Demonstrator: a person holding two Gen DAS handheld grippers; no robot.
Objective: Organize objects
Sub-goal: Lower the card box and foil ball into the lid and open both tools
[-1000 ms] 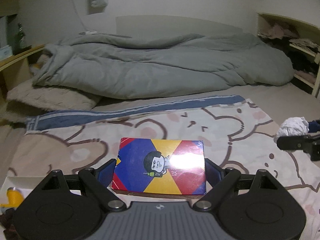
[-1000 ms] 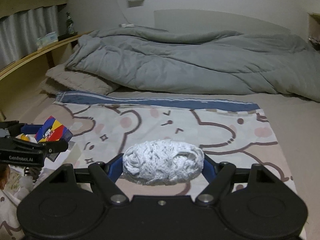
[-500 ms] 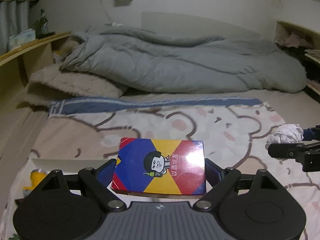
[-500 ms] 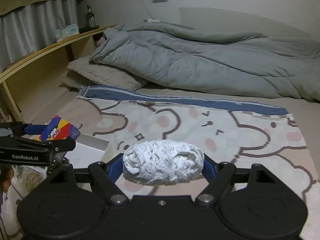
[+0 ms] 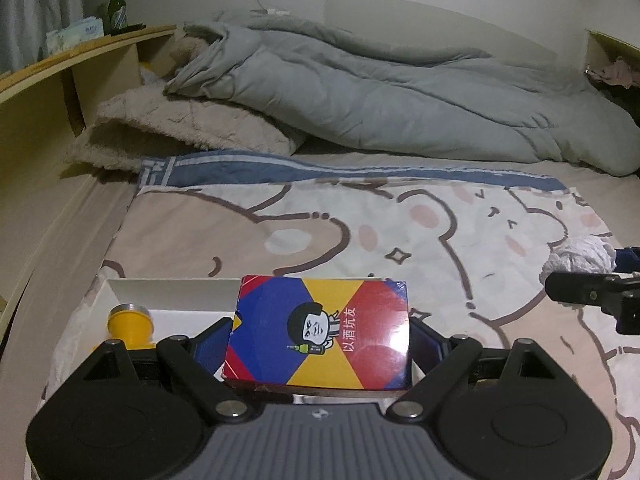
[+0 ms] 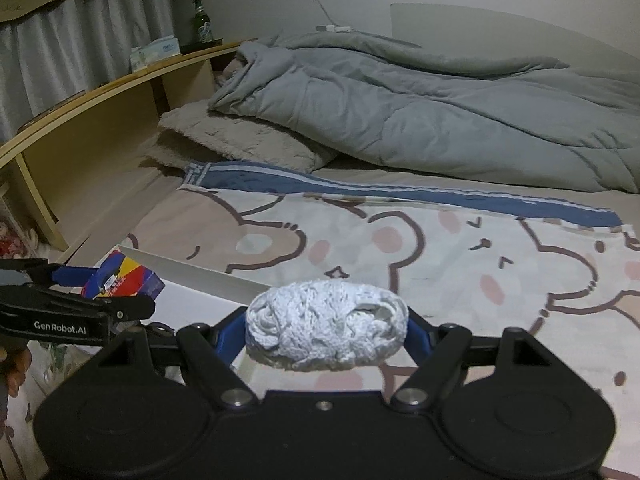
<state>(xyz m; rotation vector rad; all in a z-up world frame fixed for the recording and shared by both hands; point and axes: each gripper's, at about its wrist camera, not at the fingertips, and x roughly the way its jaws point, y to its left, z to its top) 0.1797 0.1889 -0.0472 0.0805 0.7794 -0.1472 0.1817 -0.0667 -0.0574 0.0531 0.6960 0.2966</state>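
Observation:
My left gripper (image 5: 320,332) is shut on a card box (image 5: 318,330) in blue, yellow and red with a cartoon face. It holds the box over the white storage box (image 5: 172,289), which contains a yellow bottle (image 5: 130,322). My right gripper (image 6: 326,330) is shut on a white knitted ball (image 6: 326,326) above the bear-print blanket. The left gripper and card box also show at the left of the right wrist view (image 6: 120,280). The ball also shows at the right edge of the left wrist view (image 5: 580,258).
A grey duvet (image 5: 380,96) and a beige pillow (image 5: 180,128) lie at the far end of the bed. A wooden shelf (image 6: 100,92) with a green bottle (image 6: 202,22) and tissue pack runs along the left side.
Both grippers have moved left with their loads. The white storage box and yellow bottle have come further into view under the left gripper; the right gripper now hangs beside the box's edge.

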